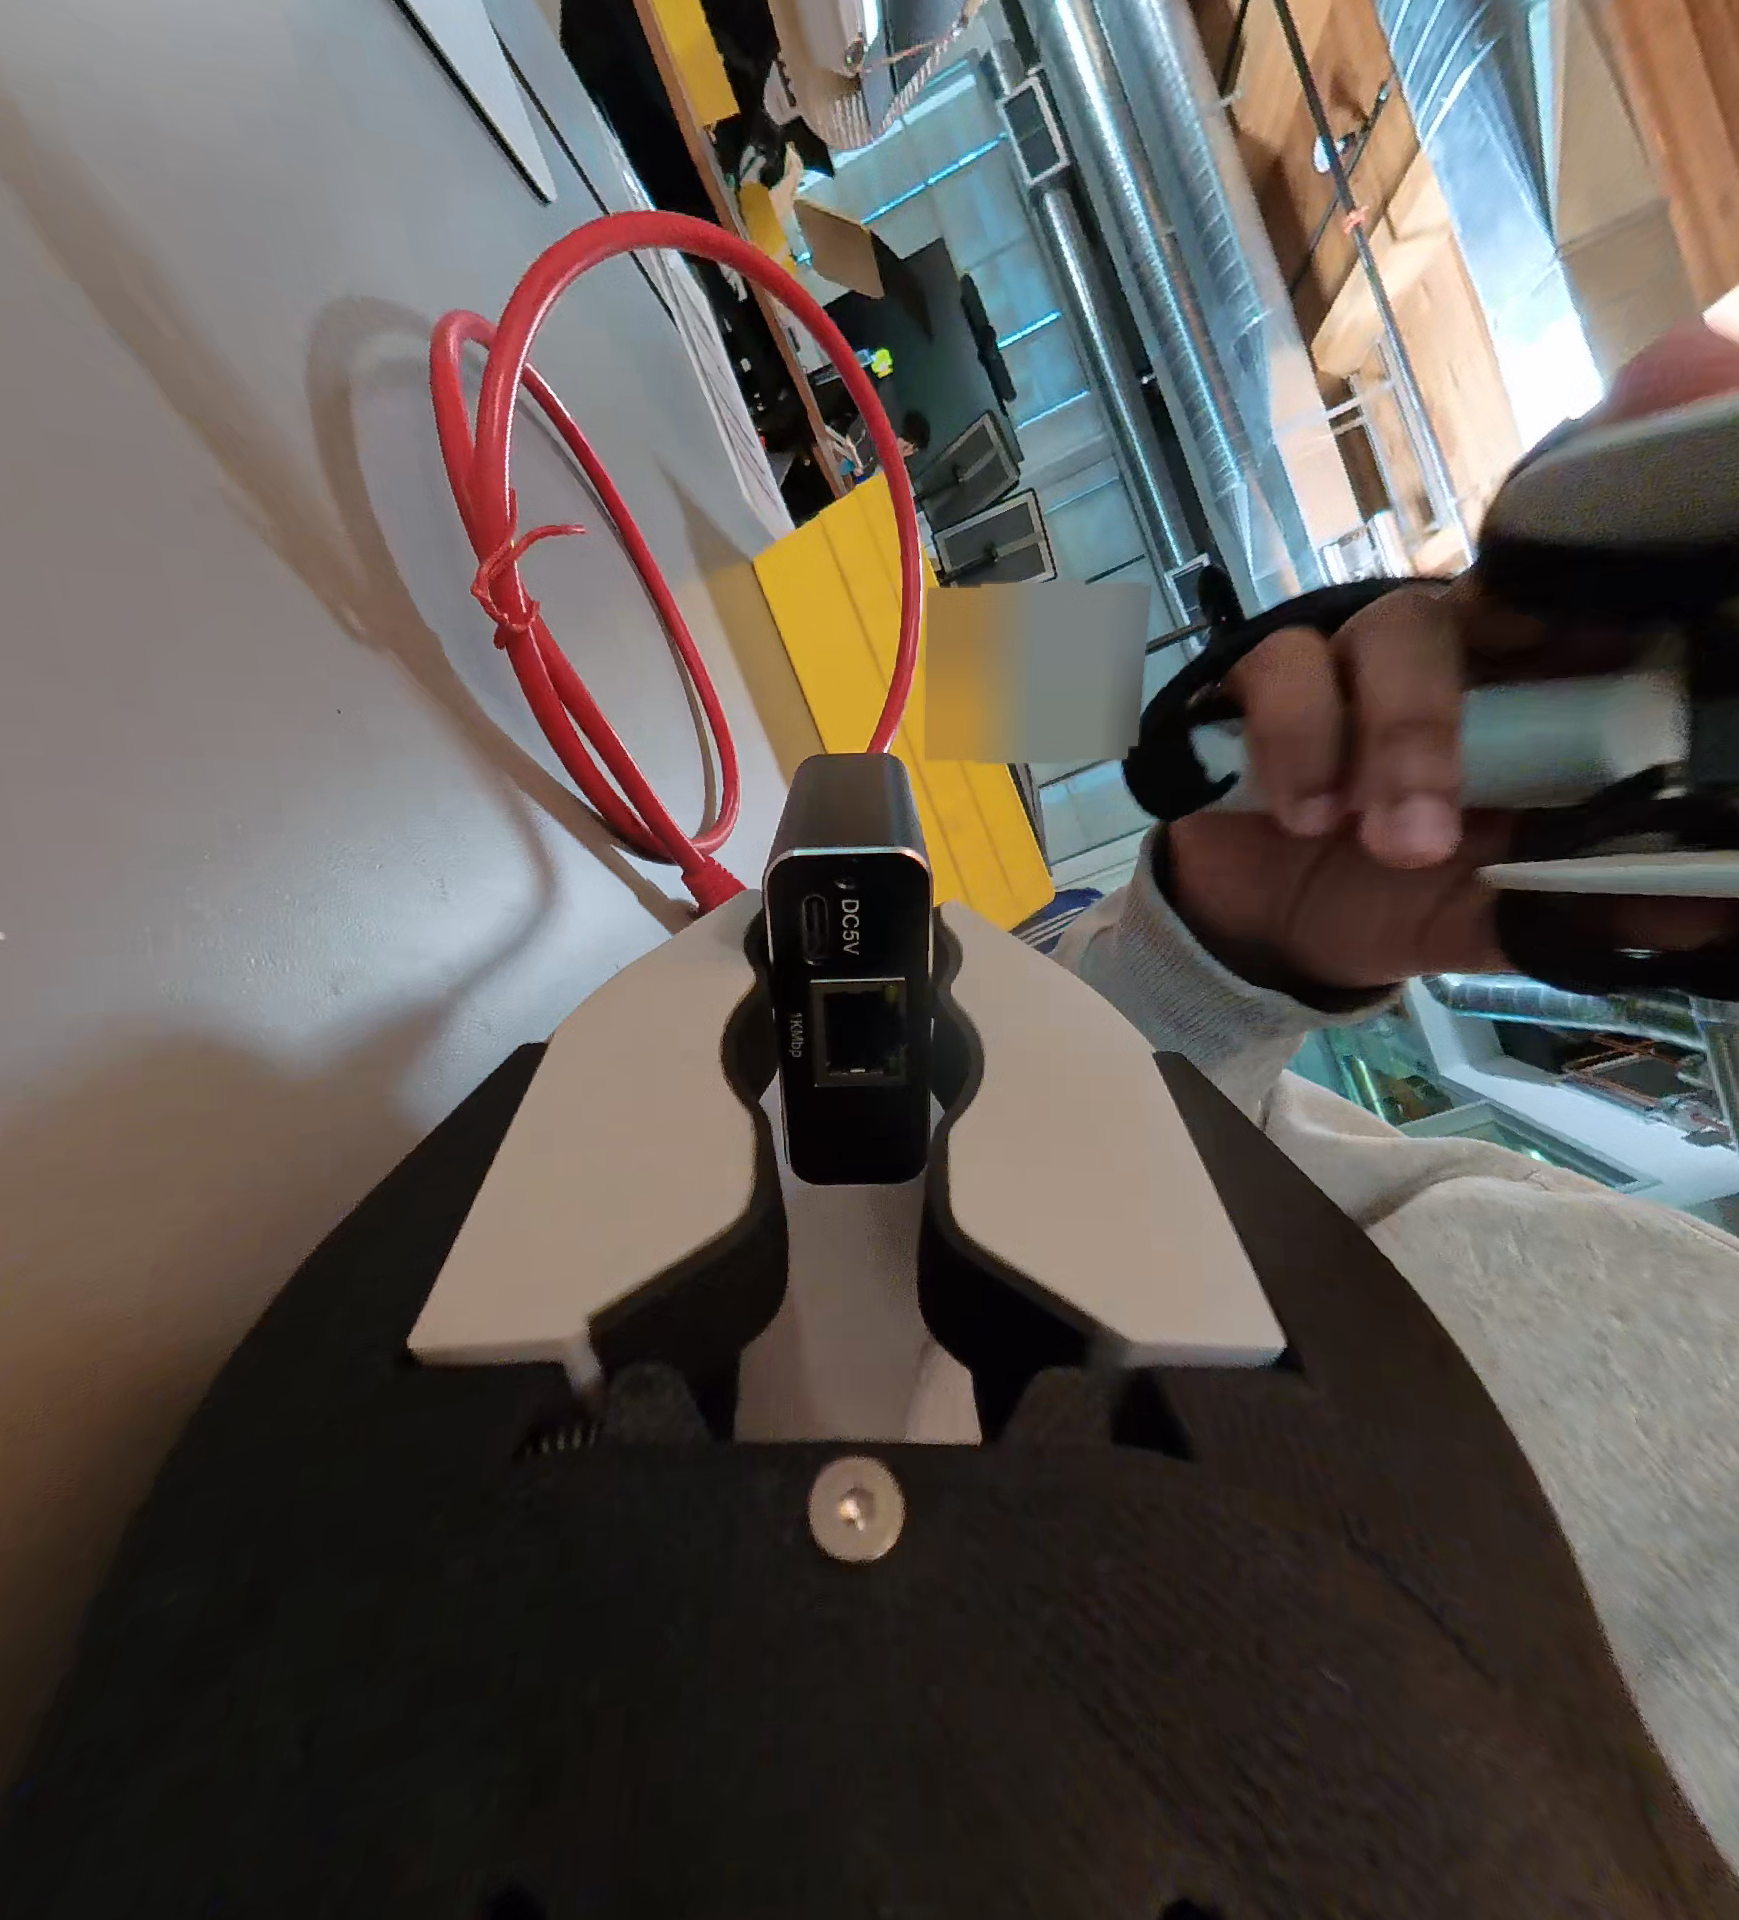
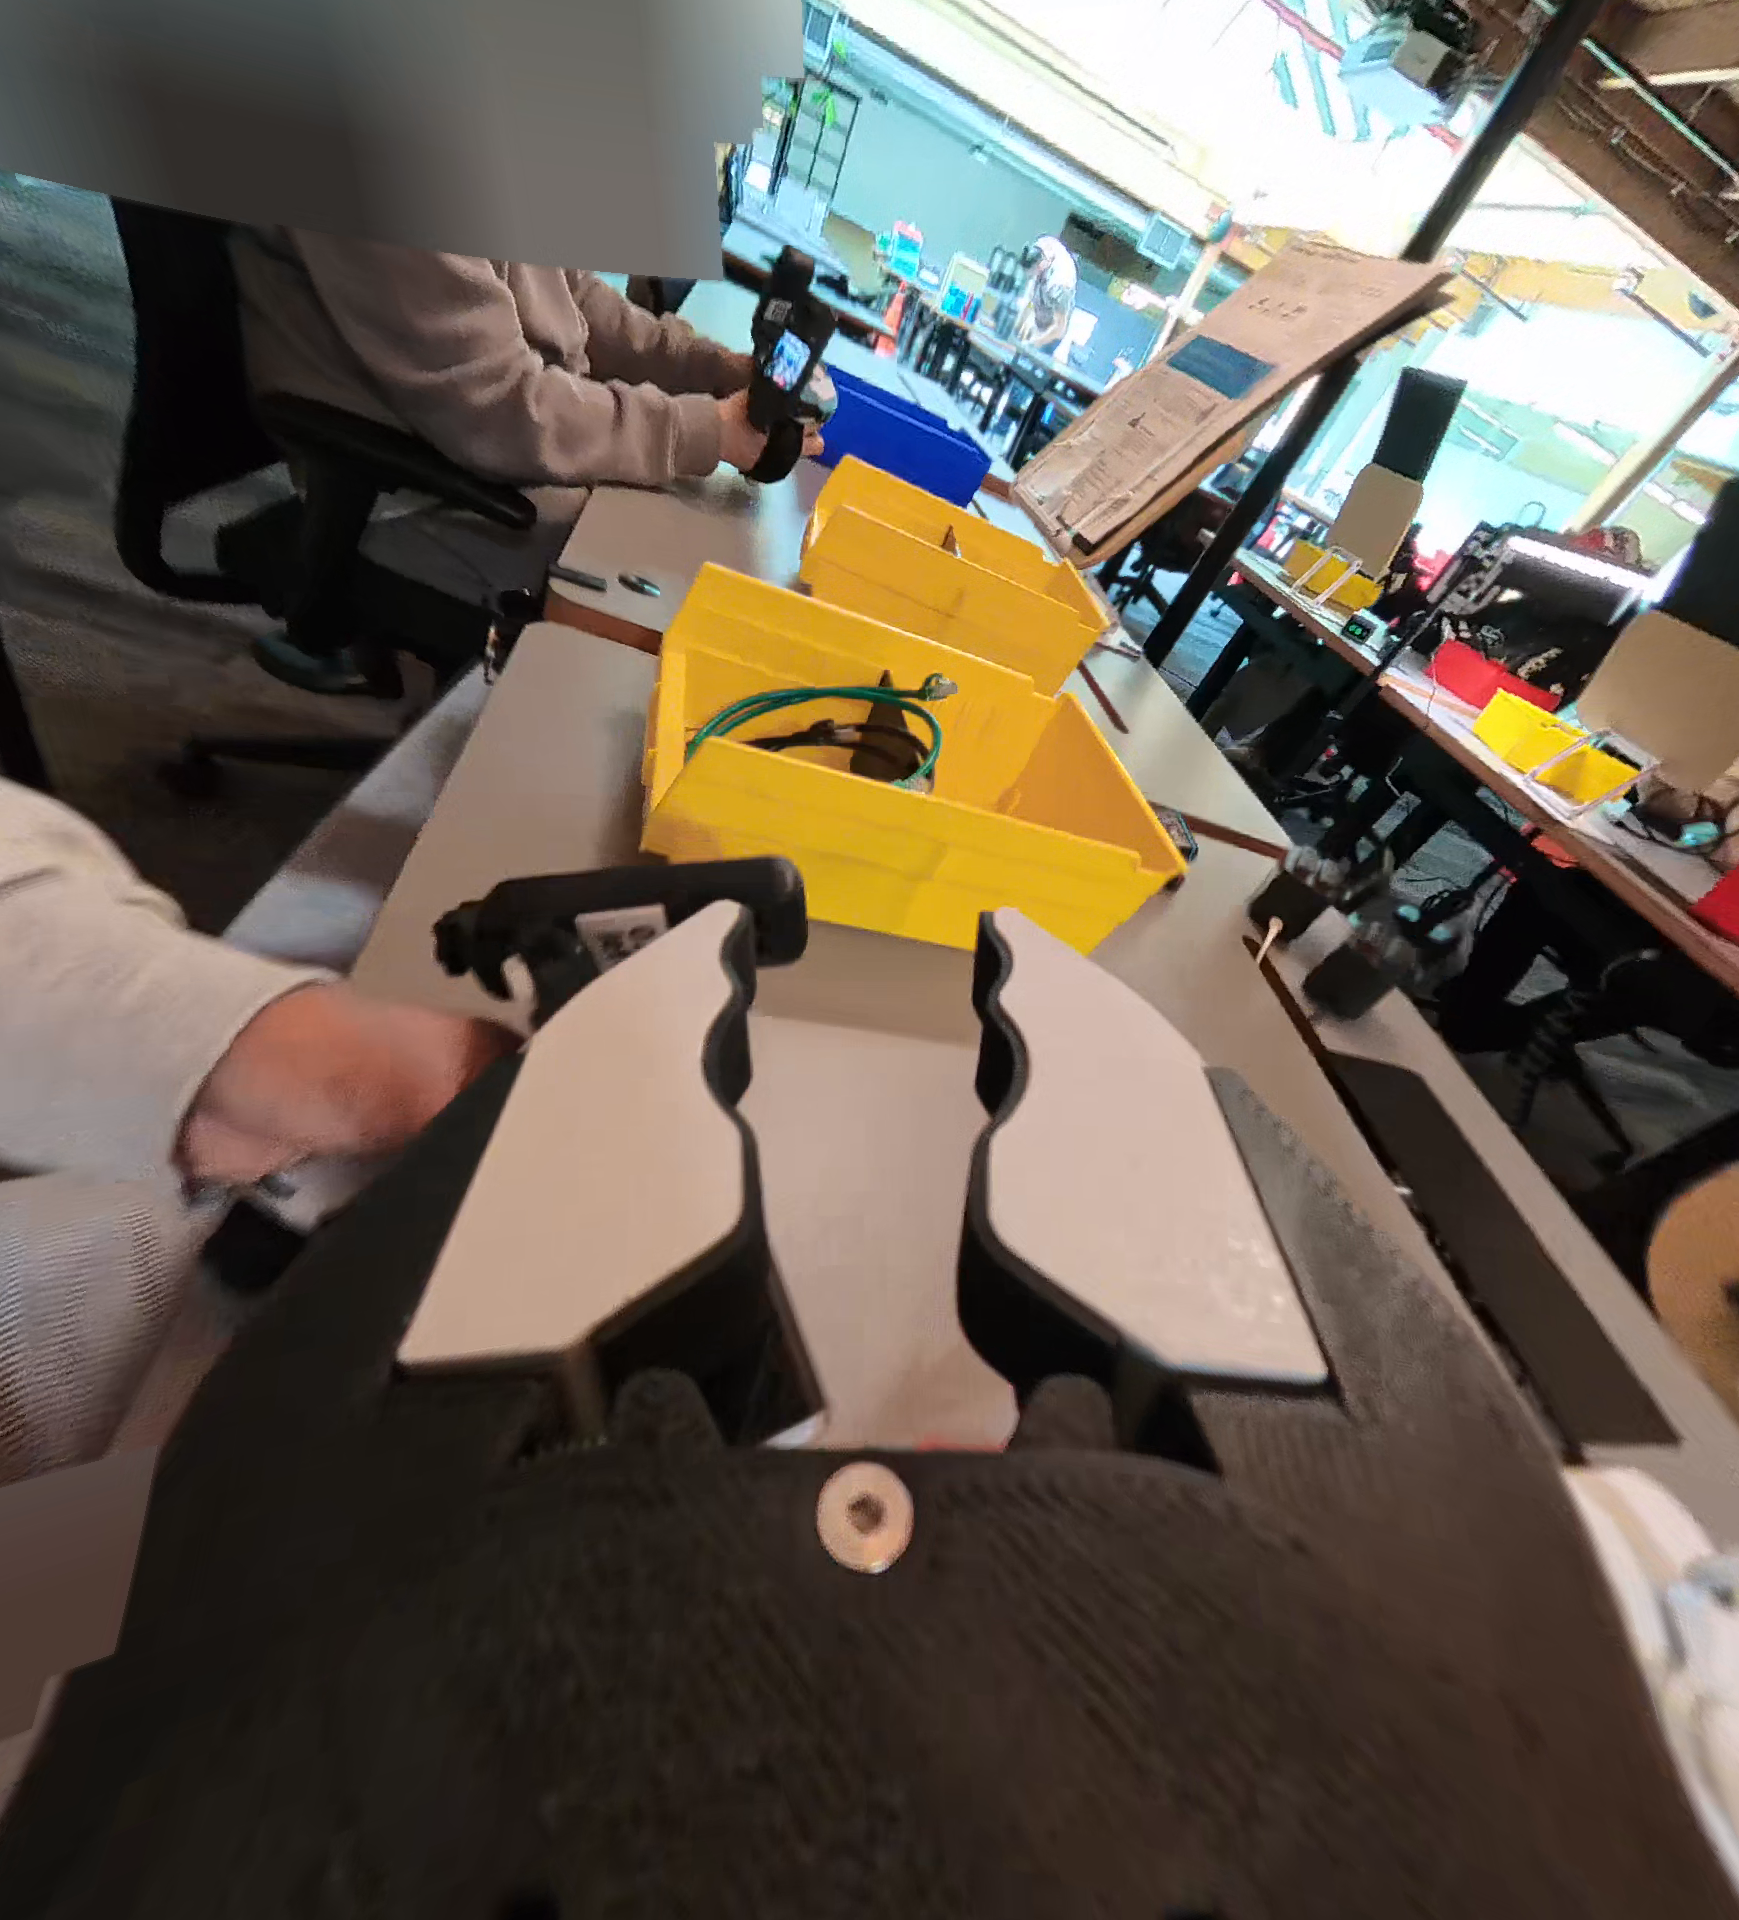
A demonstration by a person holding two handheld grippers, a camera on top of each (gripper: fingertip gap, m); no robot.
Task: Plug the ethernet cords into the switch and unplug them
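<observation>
My left gripper is shut on the small black switch and holds it up, tilted off the grey table. An empty ethernet port and a small oval port on its near face point at the camera. A red ethernet cord is plugged into the switch's far end and loops over the table, tied with a red twist tie. My right gripper is open and empty above the table. It also shows blurred in the left wrist view, in a hand at the right. A green ethernet cord lies in a yellow bin.
More yellow bins and a blue bin stand farther along the table. A second person in a grey sleeve holds another gripper there. The hand holding my left gripper shows at the left. A black object sits at the table's right edge.
</observation>
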